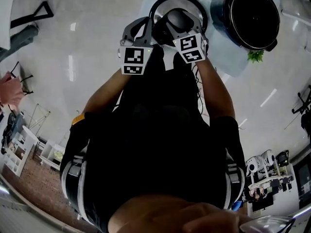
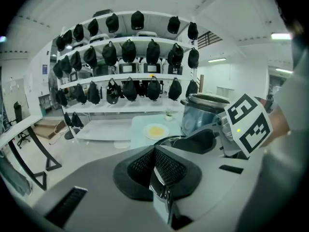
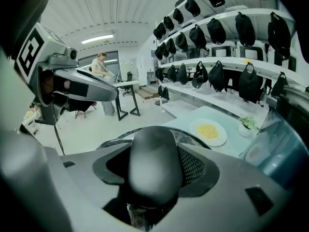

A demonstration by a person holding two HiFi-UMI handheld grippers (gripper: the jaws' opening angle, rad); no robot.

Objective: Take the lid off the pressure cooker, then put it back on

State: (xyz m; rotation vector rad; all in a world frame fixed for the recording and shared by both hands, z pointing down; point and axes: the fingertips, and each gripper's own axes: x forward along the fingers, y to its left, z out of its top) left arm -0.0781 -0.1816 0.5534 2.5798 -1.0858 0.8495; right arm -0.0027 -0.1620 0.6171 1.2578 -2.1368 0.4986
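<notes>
The round lid point(image 1: 171, 0) with its dark handle point(image 1: 178, 19) hangs in the air between both grippers, left of the open pressure cooker point(image 1: 252, 16). My left gripper point(image 1: 145, 29) is shut on the lid's metal edge point(image 2: 163, 191), which is pinched between its pads. My right gripper point(image 1: 183, 27) is shut on the fat black handle point(image 3: 153, 163), which fills the gap between its jaws. In the left gripper view the cooker point(image 2: 203, 112) stands without a lid behind the right gripper's marker cube point(image 2: 246, 124). Below the handle, part of the lid's rim point(image 3: 193, 138) shows.
The cooker stands on a pale blue table point(image 1: 233, 64) with a small plant point(image 1: 255, 56) and a plate of yellow food point(image 3: 208, 131). Shelves of black bags point(image 2: 130, 50) line the far wall. A person point(image 3: 101, 66) stands by desks in the distance.
</notes>
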